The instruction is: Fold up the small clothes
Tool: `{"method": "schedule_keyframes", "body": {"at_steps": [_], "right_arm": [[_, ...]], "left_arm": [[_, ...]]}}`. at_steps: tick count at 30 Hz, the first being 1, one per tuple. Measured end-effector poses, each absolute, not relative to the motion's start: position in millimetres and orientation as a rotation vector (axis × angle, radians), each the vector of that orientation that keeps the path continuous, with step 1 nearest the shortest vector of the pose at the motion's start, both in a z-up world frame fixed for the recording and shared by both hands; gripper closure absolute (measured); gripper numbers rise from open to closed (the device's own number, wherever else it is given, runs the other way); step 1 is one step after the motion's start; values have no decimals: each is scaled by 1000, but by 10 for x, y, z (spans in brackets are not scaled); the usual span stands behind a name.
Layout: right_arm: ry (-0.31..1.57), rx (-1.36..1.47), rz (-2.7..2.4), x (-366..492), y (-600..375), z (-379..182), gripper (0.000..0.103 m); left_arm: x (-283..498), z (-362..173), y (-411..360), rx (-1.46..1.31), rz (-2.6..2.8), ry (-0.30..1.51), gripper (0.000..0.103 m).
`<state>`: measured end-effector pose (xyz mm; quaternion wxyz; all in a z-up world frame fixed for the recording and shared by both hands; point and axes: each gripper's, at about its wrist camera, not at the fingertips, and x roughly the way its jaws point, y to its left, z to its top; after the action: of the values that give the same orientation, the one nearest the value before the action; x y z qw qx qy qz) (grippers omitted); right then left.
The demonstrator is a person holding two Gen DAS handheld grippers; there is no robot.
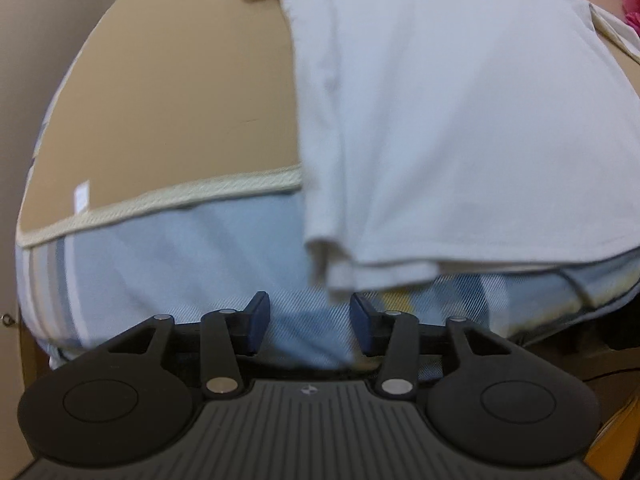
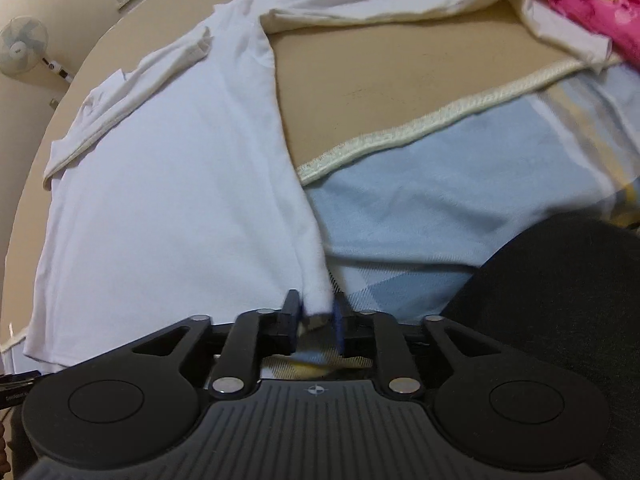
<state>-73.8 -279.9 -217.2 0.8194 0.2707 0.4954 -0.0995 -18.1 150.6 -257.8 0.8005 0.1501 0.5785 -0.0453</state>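
Observation:
A white garment (image 1: 460, 132) lies folded lengthwise on a tan mat (image 1: 180, 112) over a light blue checked cloth (image 1: 192, 248). In the left wrist view its near hem corner (image 1: 340, 268) sits just beyond my left gripper (image 1: 310, 312), which is open and empty with blue pads apart. In the right wrist view the garment (image 2: 180, 168) fills the left half, sleeves folded inward at the far end. My right gripper (image 2: 316, 316) has its jaws closed on the garment's near right hem corner (image 2: 318, 300).
The mat has a cream braided border (image 1: 168, 200), also in the right wrist view (image 2: 420, 128). Pink fabric (image 2: 592, 0) lies at the far right. A dark clothed shape (image 2: 560, 300) is at the near right. A fan (image 2: 22, 44) stands by the wall.

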Motion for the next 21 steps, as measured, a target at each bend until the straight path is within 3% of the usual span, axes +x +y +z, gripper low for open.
{"method": "schedule_keyframes", "body": {"at_steps": [2, 3, 4, 6, 9, 21], "right_arm": [[1023, 571, -201, -804, -2771, -2010, 59], [1012, 561, -194, -825, -2747, -1908, 48], [997, 541, -181, -839, -2703, -1786, 44], [965, 486, -152, -862, -2613, -1539, 27], [932, 406, -160, -864, -2477, -1192, 14], [837, 358, -143, -1056, -2198, -650, 14]], "left_arm": [[-281, -2437, 1554, 274, -87, 1211, 38], [-330, -2353, 1579, 249, -79, 1188, 19], [-387, -2243, 1567, 230, -56, 1158, 7], [-497, -2012, 1508, 215, -24, 1083, 1], [-570, -1731, 1406, 183, -17, 1024, 0], [-672, -1193, 1102, 101, 27, 963, 0]]}}
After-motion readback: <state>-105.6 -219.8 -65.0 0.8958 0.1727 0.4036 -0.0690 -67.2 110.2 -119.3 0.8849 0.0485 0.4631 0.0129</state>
